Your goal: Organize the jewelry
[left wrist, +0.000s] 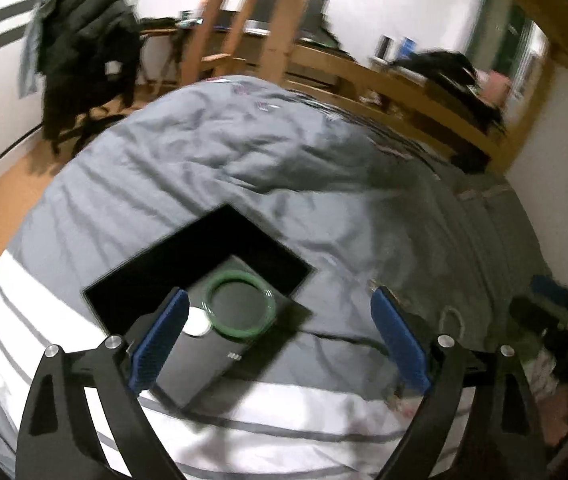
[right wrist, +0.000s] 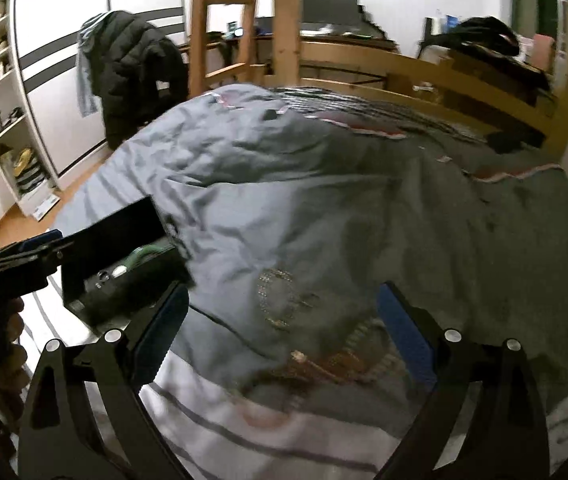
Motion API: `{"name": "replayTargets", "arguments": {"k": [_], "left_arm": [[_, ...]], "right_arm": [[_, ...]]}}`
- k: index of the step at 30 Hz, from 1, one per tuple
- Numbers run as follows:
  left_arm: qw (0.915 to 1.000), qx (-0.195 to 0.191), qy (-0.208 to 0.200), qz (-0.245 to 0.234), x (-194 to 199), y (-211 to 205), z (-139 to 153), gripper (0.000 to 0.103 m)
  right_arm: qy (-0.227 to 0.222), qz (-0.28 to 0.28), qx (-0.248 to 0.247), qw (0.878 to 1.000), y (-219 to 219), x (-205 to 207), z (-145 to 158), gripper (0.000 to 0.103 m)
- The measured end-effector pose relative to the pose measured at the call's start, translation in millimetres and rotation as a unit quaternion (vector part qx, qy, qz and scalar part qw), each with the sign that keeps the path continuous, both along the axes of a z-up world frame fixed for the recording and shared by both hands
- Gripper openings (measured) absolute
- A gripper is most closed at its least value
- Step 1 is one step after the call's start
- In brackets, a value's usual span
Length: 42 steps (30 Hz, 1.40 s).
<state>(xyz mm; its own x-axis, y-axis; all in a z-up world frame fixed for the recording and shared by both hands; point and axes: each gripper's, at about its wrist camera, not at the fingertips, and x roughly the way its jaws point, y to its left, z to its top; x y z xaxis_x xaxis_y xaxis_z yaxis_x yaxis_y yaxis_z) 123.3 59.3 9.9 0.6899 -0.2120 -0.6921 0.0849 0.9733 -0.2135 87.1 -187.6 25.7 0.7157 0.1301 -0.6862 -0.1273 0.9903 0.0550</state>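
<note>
A: Where is the green bangle sitting?
B: On the black box, near its far edge, on the duvet.
A: And the grippers?
B: The left gripper and the right gripper are both gaping wide, gripping nothing; the beaded chains are lying between the right one's fingers.

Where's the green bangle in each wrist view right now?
Left wrist: green bangle lies low centre on the black box, beside the left jaw pad.
Right wrist: green bangle at left, partly hidden, on the same box.
Shared landmark: wooden ladder.
</note>
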Motion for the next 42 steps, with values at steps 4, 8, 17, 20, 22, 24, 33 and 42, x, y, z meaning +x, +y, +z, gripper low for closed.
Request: {"name": "replayTargets", "arguments": {"k": [4, 8, 17, 20, 22, 24, 33, 42], "left_arm": [[0.9989, 0.02, 0.0, -0.043, -8.7, -36.0, -7.9, 0.091], [0.9955, 0.042, -0.005, -0.084, -14.5, -71.5, -17.6, 0.091], [0.9878, 0.074, 0.014, -0.136, 10.8, -124.5, -55.5, 0.091], [0.9882, 0.067, 0.024, -0.136, 29.4, -133.5, -65.8, 0.091], [0.9886, 0.065, 0.031, -0.132, 48.7, -140.8, -75.4, 0.091], [0.9881, 0.067, 0.034, -0.135, 60.1, -146.2, -84.2, 0.091], [0.9831, 0.098, 0.059, -0.142, 73.6, -159.1, -125.3, 0.08], [0.9893, 0.058, 0.077, -0.11, 81.6, -136.5, -115.8, 0.024]], "right_arm": [[0.0, -0.021, -0.004, 1.0, -34.4, -16.9, -5.7, 0.094], [-0.001, -0.039, 0.002, 0.999, -58.4, -23.2, -20.7, 0.094], [0.019, -0.05, 0.026, 0.998, -79.2, -4.5, -78.0, 0.092], [0.025, -0.051, 0.038, 0.998, -82.3, 11.1, -97.4, 0.084], [0.027, -0.053, 0.042, 0.997, -83.0, 23.1, -109.0, 0.083], [0.035, -0.055, 0.033, 0.997, -81.8, 34.7, -123.3, 0.083], [0.054, -0.031, 0.013, 0.998, -70.2, 50.5, -160.7, 0.076], [0.041, -0.069, 0.0, 0.997, -86.5, 46.2, -152.0, 0.019]]}}
